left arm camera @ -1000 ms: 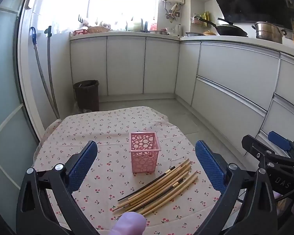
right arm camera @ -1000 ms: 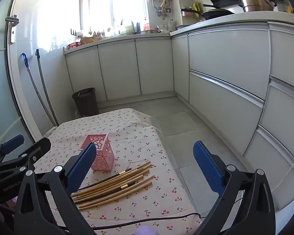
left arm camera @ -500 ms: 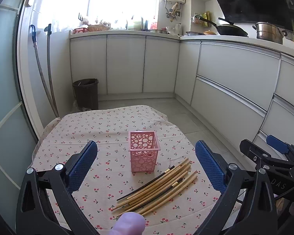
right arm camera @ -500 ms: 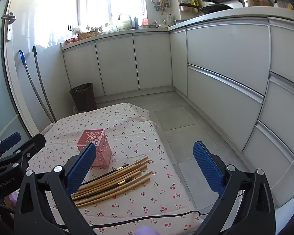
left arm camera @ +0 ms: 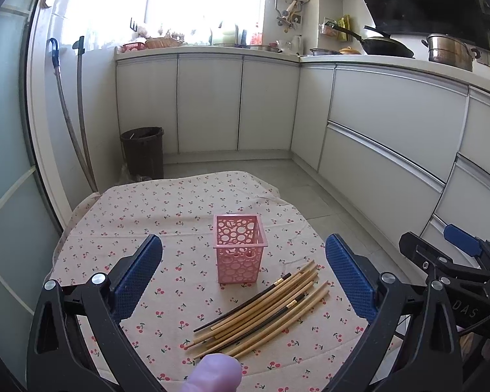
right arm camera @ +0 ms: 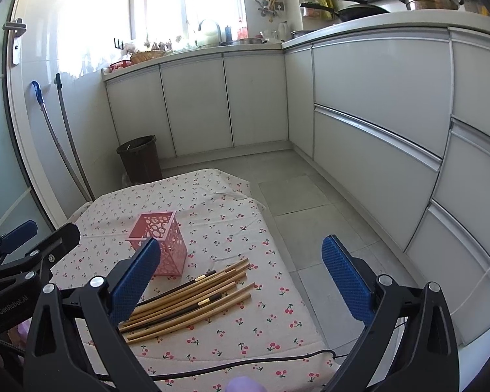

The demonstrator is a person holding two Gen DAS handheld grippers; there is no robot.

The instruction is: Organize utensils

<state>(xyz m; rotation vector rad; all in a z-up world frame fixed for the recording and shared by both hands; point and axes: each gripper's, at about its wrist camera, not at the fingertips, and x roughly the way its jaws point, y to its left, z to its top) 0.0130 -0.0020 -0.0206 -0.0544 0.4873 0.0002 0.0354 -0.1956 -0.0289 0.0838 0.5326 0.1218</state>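
A pink perforated square holder stands upright and empty on the cherry-print tablecloth; it also shows in the right wrist view. A loose pile of bamboo and dark chopsticks lies flat just right of and in front of it, seen too in the right wrist view. My left gripper is open and empty, held above the near table edge facing the holder. My right gripper is open and empty, over the table's right part above the chopsticks.
A dark waste bin stands on the floor beyond the table. White cabinets run along the back and right. Two hoses hang at the left wall. A black cable crosses the near table edge.
Both grippers have drifted slightly; the holder and chopsticks sit a little lower and closer in the views. Nothing was grasped or moved on the table.
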